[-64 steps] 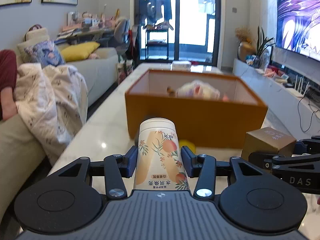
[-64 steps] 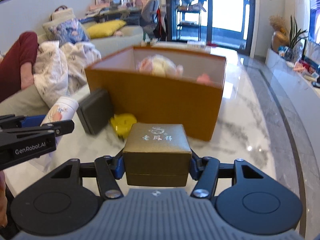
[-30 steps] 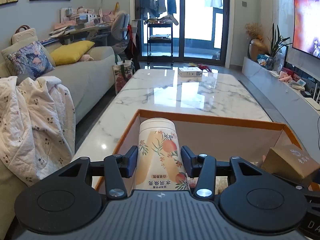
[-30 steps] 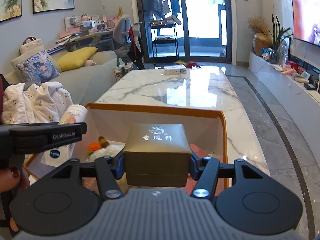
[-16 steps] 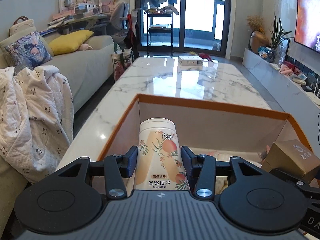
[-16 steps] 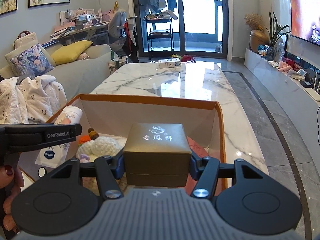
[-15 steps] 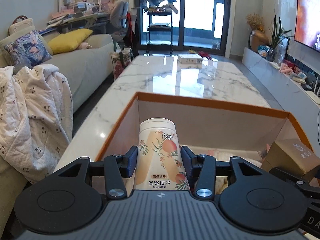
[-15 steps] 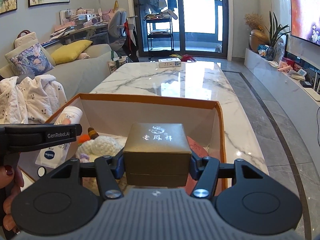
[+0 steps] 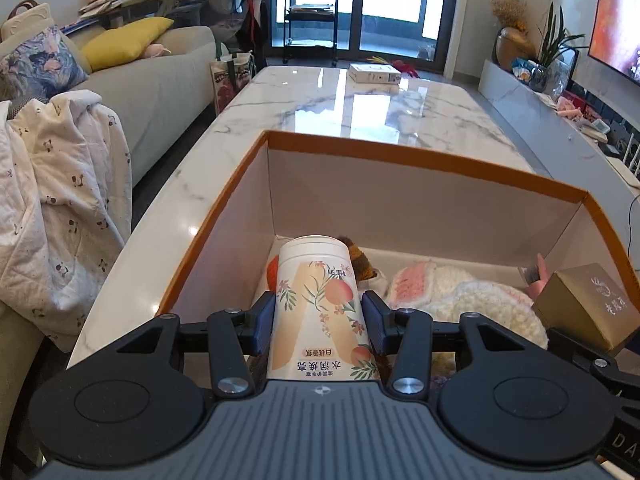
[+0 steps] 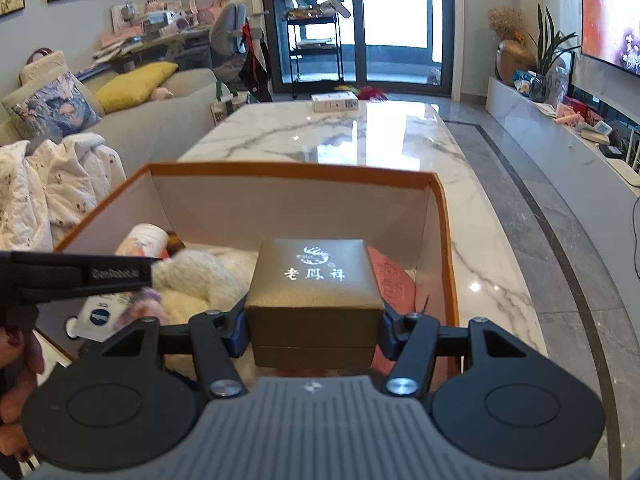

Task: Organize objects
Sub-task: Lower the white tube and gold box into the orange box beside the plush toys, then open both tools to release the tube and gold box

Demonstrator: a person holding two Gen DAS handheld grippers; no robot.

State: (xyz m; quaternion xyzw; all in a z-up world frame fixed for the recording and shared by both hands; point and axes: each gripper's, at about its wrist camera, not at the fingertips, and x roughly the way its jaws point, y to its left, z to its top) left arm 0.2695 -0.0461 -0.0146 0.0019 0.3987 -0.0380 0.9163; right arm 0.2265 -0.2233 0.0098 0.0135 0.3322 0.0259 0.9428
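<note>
— Left hand-held gripper [image 9: 320,322], what am I reading on it?

— From my seat, its jaws are closed on the peach-print canister [image 9: 322,312], pads pressed to both sides, canister pointing forward over the near-left part of the orange box [image 9: 420,162].

— And my right hand-held gripper [image 10: 314,330]?

— Clamped on the gold gift box [image 10: 314,292], lid up, lettering facing me. It hangs over the right half of the orange box, above a red card [image 10: 394,284] lying at 1 o'clock from it.

— What's already in the orange box?

— I see a cream knitted toy [image 9: 484,308] at 3 o'clock from the canister, plus an orange and brown piece [image 9: 360,264] just past the canister's top.

— Where does the orange box sit?

— On the marble tabletop [image 9: 360,108], near end. A white carton [image 9: 374,73] rests at the far end, 12 o'clock. A patterned blanket [image 9: 52,200] drapes the sofa at 9 o'clock.
</note>
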